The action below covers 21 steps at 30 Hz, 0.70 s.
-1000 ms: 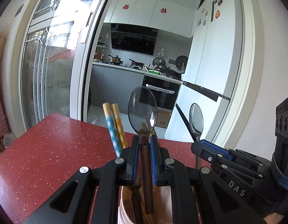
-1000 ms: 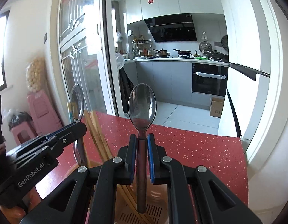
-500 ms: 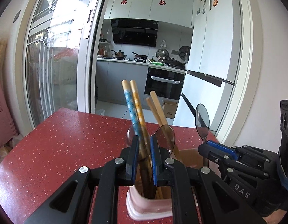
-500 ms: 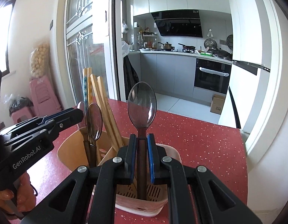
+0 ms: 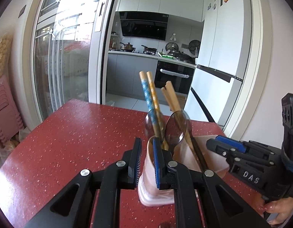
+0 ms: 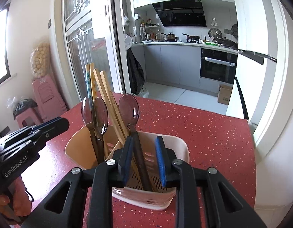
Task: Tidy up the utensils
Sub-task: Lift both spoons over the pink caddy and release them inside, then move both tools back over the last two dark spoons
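The right gripper (image 6: 144, 142) hangs over the near end of the utensil holder (image 6: 181, 152). Its jaws are opening, with the handle of a clear brown spoon (image 6: 129, 108) standing between them. The handle leans close to the left-hand pad and the other pad is clear of it, so the spoon looks let go. Its foot rests on the slotted floor directly below the jaws.

To finish this well, I'd say the jaws should spread enough to clear the handle on both sides. Then the gripper should draw straight up and back, so that a pad doesn't drag the spoon or tip the light holder on the red table (image 6: 203, 129).

The left gripper (image 5: 147, 142) is just beside the holder's other end. Its jaws are drawn nearly together and grip nothing.

Beyond the right gripper and to its left, the tan compartment holds two more spoons (image 6: 99, 115), bowls up and touching. A patterned pair of chopsticks (image 6: 89, 79) rises behind them. A plain wooden pair (image 6: 106, 93) leans across towards the near compartment, but I cannot tell which one its tips sit in.
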{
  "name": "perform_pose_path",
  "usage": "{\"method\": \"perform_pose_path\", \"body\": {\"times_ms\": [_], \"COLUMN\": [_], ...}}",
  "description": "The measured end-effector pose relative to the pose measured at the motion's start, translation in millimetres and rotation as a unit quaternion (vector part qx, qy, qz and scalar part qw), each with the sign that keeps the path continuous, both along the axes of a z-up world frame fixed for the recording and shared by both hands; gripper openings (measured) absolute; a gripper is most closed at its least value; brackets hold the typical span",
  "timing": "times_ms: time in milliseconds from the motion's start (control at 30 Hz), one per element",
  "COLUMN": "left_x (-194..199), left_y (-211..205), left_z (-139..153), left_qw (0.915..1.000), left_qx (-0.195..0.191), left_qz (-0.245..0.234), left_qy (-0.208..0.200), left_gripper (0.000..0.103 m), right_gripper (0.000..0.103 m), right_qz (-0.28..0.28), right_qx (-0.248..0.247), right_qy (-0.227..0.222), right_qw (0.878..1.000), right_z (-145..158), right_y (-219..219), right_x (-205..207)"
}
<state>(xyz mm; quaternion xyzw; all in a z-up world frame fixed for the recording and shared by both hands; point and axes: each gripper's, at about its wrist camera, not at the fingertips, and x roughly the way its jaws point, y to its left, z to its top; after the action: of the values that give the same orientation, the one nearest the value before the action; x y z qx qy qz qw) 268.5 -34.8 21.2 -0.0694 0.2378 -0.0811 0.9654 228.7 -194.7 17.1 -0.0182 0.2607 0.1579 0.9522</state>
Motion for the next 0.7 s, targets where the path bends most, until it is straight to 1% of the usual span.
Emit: {"method": "perform_pose_path", "body": {"times_ms": [67, 167, 233, 367, 433, 533, 700], "left_x": [-2, -6, -9, -16, -19, -26, -42], "left_y": [2, 2, 3, 2, 2, 2, 4], "left_z": [-1, -3, -4, -5, -6, -7, -9], "left_qw": [1.0000, 0.9999, 0.9998, 0.9994, 0.9992, 0.9986, 0.9978], "left_qx": [0.001, 0.004, 0.008, 0.012, 0.014, 0.019, 0.023], "left_qz": [0.003, 0.002, 0.002, 0.000, 0.001, 0.003, 0.002], "left_qy": [0.006, 0.014, 0.019, 0.032, 0.037, 0.049, 0.062], "left_gripper": [0.042, 0.042, 0.042, 0.042, 0.042, 0.042, 0.042], "right_gripper": [0.027, 0.031, 0.035, 0.042, 0.048, 0.055, 0.061], "right_qz": [-0.003, -0.002, -0.001, 0.004, 0.006, 0.006, -0.002], "right_qx": [0.000, 0.004, 0.007, 0.008, 0.009, 0.018, 0.031], "right_qy": [-0.001, 0.002, 0.004, 0.006, 0.009, 0.017, 0.034], "right_qw": [1.000, 1.000, 1.000, 1.000, 1.000, 1.000, 0.999], "right_z": [2, 4, 5, 8, 10, 10, 7], "right_y": [0, -1, -1, 0, 0, -3, -10], "right_x": [-2, -7, -12, -25, -32, -41, -60]}}
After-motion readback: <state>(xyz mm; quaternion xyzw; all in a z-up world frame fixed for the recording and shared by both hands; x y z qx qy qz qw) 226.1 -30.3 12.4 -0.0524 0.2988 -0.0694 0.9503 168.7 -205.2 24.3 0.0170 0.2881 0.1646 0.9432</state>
